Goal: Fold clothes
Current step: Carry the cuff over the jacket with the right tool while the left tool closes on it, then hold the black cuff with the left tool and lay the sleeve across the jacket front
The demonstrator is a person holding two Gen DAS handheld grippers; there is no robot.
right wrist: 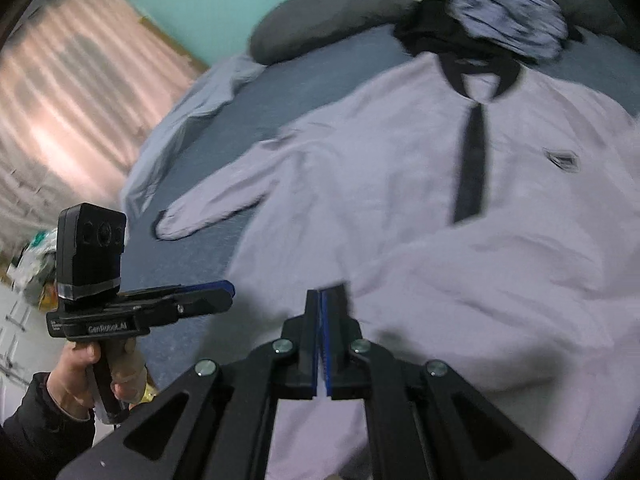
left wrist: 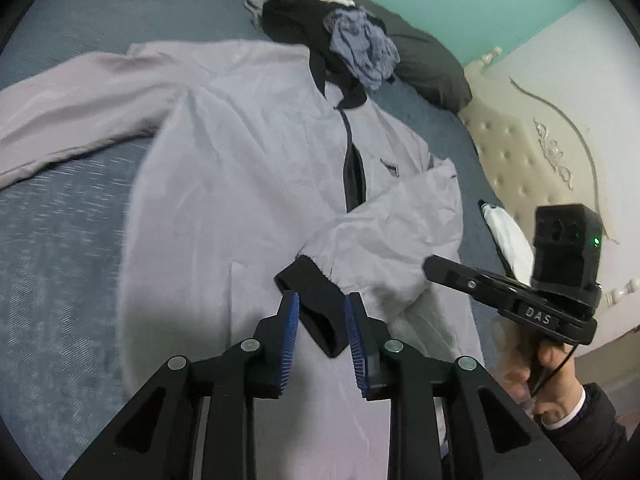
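Observation:
A light grey jacket with a black zip and collar lies face up on the bed. One sleeve is folded across its front, ending in a black cuff. My left gripper stands open with that cuff lying between its blue pads, which do not press it. The other sleeve stretches out flat to the left. In the right wrist view the jacket fills the frame, and my right gripper is shut just above it with nothing seen between the pads. It also shows at the right, beside the folded sleeve.
A heap of black, blue and white clothes sits at the jacket's collar, against a dark pillow. The blue bed sheet shows around the jacket. A cream padded headboard is on the right. A pink curtain hangs beyond the bed.

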